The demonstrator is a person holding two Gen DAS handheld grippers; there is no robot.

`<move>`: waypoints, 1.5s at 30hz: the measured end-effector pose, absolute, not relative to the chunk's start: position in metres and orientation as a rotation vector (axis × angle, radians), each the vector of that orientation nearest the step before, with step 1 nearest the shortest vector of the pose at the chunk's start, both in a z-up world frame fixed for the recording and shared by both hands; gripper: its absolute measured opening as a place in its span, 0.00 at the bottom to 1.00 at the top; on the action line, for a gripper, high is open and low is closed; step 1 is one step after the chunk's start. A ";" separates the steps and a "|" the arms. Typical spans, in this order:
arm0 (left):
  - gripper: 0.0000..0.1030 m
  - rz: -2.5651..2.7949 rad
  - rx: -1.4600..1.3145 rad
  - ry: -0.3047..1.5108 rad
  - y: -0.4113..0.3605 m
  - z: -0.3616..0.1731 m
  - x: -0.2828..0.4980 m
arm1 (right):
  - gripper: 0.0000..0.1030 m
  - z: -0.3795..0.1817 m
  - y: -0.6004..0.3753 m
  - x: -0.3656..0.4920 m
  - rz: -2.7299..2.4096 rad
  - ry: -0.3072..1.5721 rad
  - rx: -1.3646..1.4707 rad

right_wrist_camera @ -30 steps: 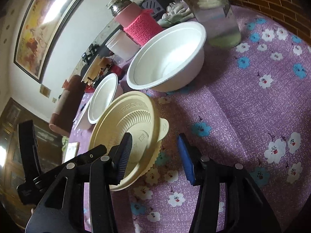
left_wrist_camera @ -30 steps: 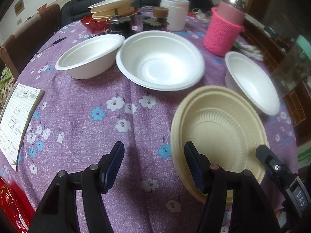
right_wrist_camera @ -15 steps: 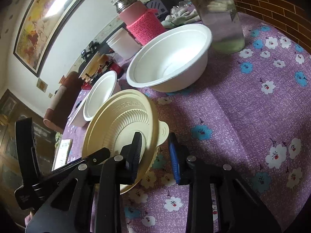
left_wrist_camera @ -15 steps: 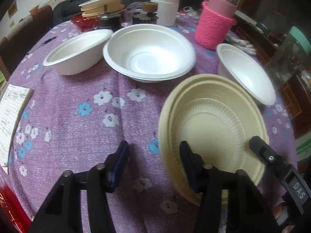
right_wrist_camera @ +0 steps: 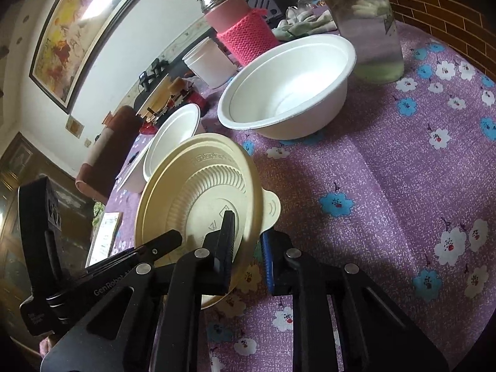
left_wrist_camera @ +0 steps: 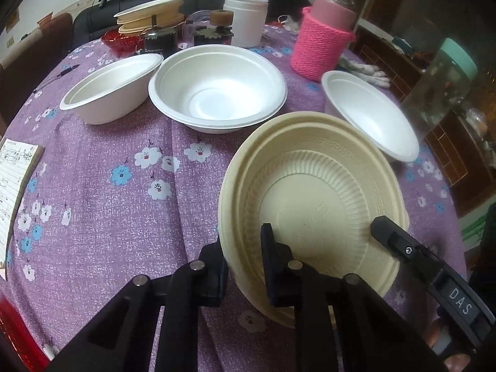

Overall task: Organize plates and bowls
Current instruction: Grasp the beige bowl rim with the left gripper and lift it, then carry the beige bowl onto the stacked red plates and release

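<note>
A cream ribbed plastic bowl (left_wrist_camera: 313, 204) is tilted up off the purple floral tablecloth (left_wrist_camera: 102, 192). My left gripper (left_wrist_camera: 245, 260) is shut on its near left rim. My right gripper (right_wrist_camera: 248, 248) is shut on the opposite rim of the same cream bowl (right_wrist_camera: 198, 186), beside its small tab. Three white foam bowls stand beyond: a wide one (left_wrist_camera: 217, 86) in the middle, one at the left (left_wrist_camera: 111, 88), one at the right (left_wrist_camera: 369, 117), which also shows in the right wrist view (right_wrist_camera: 288, 90).
A pink knit-sleeved flask (left_wrist_camera: 325, 43), a white tub (left_wrist_camera: 246, 20), a stack of cream plates (left_wrist_camera: 152, 15), a red dish (left_wrist_camera: 119, 38) and small jars stand at the back. A notepad (left_wrist_camera: 15, 183) lies at the left edge. A glass jar (right_wrist_camera: 359, 21) stands far right.
Both grippers have closed on the cream bowl's opposite rims. The bowl now stands more tilted, lifted off the cloth.
</note>
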State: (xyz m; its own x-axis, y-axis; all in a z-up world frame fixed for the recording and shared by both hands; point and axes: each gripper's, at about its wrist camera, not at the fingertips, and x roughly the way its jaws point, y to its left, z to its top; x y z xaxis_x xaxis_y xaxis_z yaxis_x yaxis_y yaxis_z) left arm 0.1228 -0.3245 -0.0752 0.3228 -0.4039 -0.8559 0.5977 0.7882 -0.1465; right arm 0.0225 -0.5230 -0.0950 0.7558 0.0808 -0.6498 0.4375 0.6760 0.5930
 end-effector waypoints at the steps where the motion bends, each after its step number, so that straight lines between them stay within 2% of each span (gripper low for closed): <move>1: 0.17 -0.662 0.211 1.053 -0.324 -0.075 0.122 | 0.14 -0.095 -0.523 0.021 -0.219 0.702 0.820; 28: 0.17 -0.627 0.158 1.038 -0.299 -0.067 0.105 | 0.13 -0.082 -0.506 0.011 -0.176 0.669 0.803; 36: 0.18 -0.540 0.121 1.008 -0.234 -0.046 0.084 | 0.13 -0.060 -0.453 0.011 -0.064 0.653 0.737; 45: 0.20 -0.396 0.081 0.959 -0.124 -0.022 0.061 | 0.13 -0.044 -0.359 0.030 0.130 0.692 0.682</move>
